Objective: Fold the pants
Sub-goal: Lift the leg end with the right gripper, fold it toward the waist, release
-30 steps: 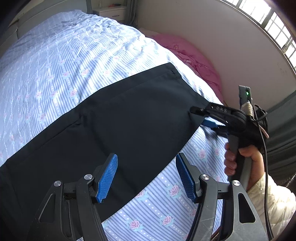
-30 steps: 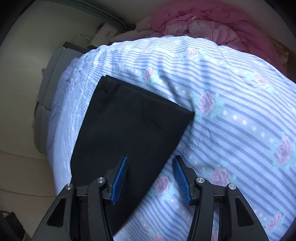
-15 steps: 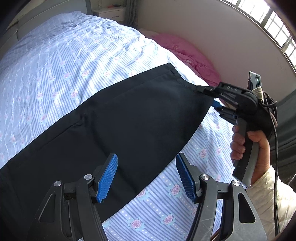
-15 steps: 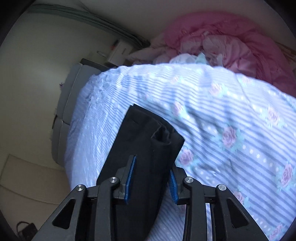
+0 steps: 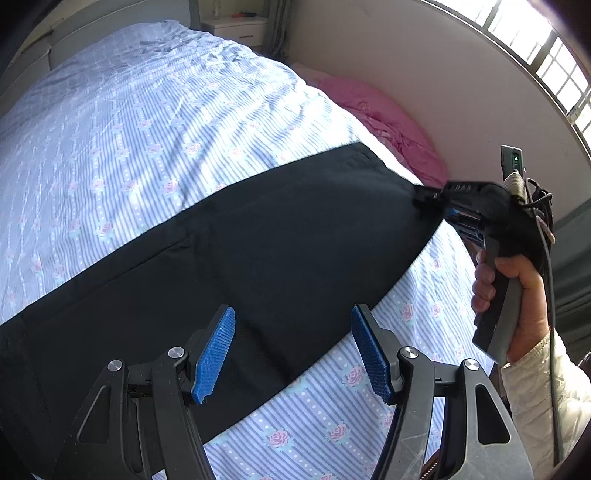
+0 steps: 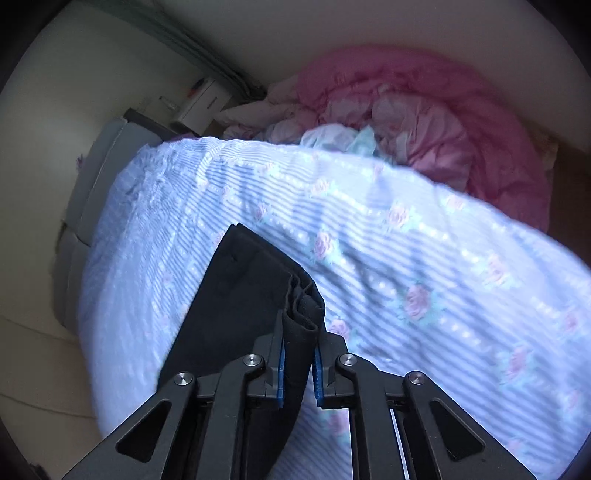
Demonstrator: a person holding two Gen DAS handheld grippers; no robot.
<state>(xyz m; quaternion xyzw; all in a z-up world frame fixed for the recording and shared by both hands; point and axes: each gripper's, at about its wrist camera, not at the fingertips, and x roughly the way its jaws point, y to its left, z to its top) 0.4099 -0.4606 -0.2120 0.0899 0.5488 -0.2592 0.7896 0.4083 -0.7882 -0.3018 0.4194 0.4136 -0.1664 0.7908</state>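
Observation:
Black pants [image 5: 266,251] lie flat across a bed with a blue striped floral sheet [image 5: 147,122]. My left gripper [image 5: 291,350] is open, hovering just above the pants' near edge. My right gripper [image 6: 298,363] is shut on the corner of the pants' end [image 6: 299,317] and lifts it off the sheet; the fabric bunches in folds between its pads. In the left wrist view the right gripper [image 5: 428,195] pinches that corner at the right, held by a hand [image 5: 517,288].
A pink duvet [image 6: 424,122] is heaped beside the bed against the wall. A white nightstand [image 5: 236,29] and grey headboard [image 6: 92,177] stand at the far end. A window [image 5: 535,44] is up right.
My right gripper closed on the pants' corner and raised it, pulling the cloth taut. My left gripper stayed open in the same place.

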